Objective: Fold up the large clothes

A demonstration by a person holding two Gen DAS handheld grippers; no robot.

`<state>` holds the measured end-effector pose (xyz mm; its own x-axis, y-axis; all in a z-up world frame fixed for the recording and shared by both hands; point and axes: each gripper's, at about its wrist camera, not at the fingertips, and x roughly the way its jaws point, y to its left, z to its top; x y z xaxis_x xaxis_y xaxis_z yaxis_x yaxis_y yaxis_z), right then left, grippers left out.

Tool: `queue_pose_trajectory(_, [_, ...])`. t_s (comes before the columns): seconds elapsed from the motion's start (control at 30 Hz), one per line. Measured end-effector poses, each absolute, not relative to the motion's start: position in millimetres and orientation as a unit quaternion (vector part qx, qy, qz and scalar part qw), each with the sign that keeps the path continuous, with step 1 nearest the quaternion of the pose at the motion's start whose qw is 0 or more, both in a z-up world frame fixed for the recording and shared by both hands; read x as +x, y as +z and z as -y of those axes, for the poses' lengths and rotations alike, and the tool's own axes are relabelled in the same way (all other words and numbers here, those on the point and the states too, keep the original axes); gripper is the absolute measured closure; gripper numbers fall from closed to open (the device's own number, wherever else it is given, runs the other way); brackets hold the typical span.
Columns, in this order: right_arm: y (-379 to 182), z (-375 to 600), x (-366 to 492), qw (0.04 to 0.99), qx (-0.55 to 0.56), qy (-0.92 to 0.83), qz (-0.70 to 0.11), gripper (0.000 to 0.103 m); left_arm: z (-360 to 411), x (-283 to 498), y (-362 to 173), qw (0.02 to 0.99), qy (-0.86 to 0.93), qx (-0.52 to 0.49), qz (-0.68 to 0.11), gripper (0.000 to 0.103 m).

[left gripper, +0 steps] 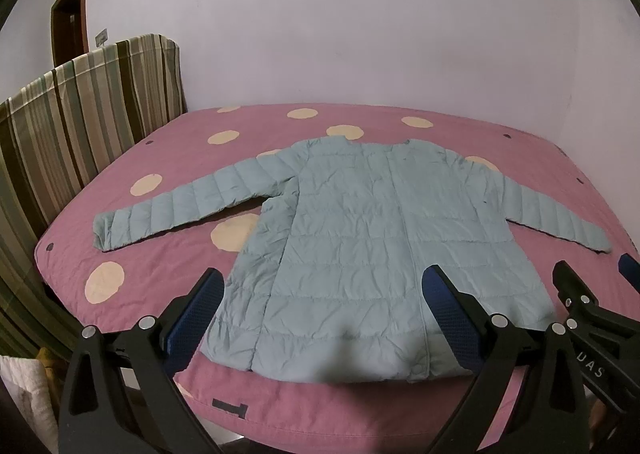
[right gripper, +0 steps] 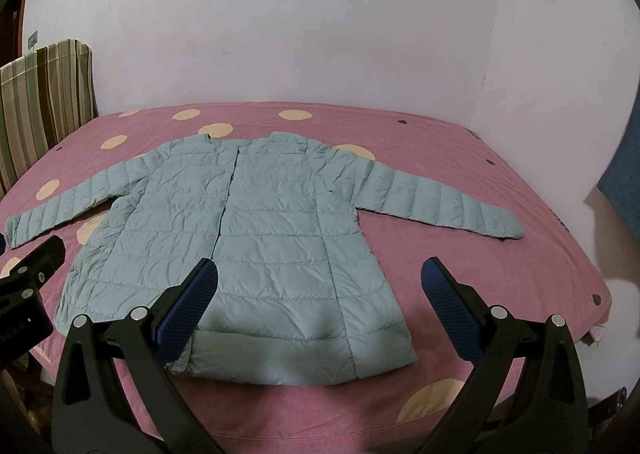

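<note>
The quilted jacket (left gripper: 360,238) is lying flat on the bed (left gripper: 168,157), front side up, its front closure running down the middle from the far neckline to the near hem. Both sleeves are stretching out sideways: the left sleeve (left gripper: 172,209) is reaching toward the left edge of the bed, and the right sleeve (right gripper: 440,201) is angling out toward the right. The pale blue-green garment is resting on a pink bedcover (right gripper: 480,157) dotted with cream circles, and its hem is sitting just short of the near edge of the mattress. The left gripper (left gripper: 324,282) is hovering above the hem area with its jaws spread wide and nothing between its blue pads (left gripper: 448,306). The right gripper (right gripper: 320,278) is hanging beside it, likewise gaping fully and holding nothing, framing the right half of the hem from above. Each one is showing at the edge of the other's view, so the two are sitting close together. A striped headboard (left gripper: 80,125) is standing at the left, against a plain pale wall (left gripper: 360,33), with a brown door (left gripper: 70,25) showing at the far left.
</note>
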<state>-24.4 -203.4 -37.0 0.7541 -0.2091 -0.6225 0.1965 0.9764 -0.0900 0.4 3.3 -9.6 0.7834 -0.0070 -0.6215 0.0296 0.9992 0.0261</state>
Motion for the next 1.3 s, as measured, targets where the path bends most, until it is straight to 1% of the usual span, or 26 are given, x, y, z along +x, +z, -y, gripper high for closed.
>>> queue_pose_trajectory(1.3, [-37.4, 202.1, -23.6, 0.936, -0.010, -0.108, -0.334, 0.002, -4.0, -1.0, -13.2, 0.943, -0.011, 0.019, -0.333, 0.004])
